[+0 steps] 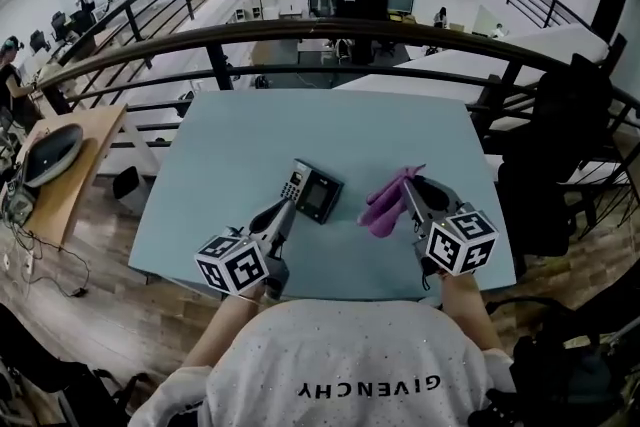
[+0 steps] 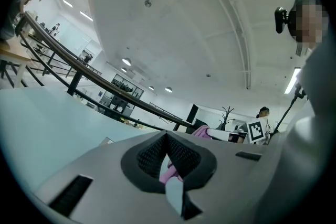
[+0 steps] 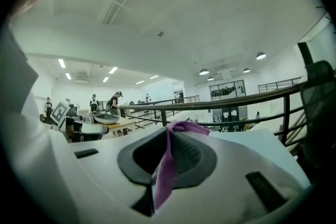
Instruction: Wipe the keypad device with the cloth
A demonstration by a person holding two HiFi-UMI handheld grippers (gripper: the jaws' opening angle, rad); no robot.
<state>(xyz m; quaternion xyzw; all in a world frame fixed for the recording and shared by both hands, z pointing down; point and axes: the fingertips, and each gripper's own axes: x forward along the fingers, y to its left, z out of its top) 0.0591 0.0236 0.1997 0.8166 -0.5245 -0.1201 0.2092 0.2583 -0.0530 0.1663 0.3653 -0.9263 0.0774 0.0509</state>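
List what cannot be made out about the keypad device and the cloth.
- keypad device: its key markings are too small in the head view.
- cloth: how much is clamped is hidden between the jaws of the right hand-held gripper.
- left hand-held gripper: whether its tips touch the device is too small to tell in the head view.

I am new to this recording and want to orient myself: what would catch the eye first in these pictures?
The purple cloth stands out most, pinched in the right gripper over the pale blue table, a little right of centre. Just left of it lies the dark keypad device, with the left gripper close to its near left end.
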